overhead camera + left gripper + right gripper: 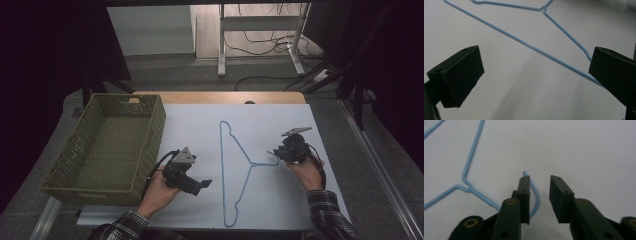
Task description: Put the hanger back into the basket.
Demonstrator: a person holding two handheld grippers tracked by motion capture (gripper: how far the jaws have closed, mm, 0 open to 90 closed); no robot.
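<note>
blue wire hanger (235,167) flat on white tabletop (195,125), olive basket (107,142) at left. right claw (539,185) part-open around hook, not clamped. left claw (534,75) wide open, empty, beside hanger. lift not yet begun.

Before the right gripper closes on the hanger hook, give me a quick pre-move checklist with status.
1. Right gripper jaws open: ok.
2. Hook of the blue wire hanger between the jaws: ok, it curves through the gap beside one jaw.
3. Hanger lying flat on the white table: ok.
4. Left gripper open, apart from the wire: ok.
5. Green basket empty, standing left of the hanger: ok.
6. Jaw height relative to the wire: cannot tell.
</note>
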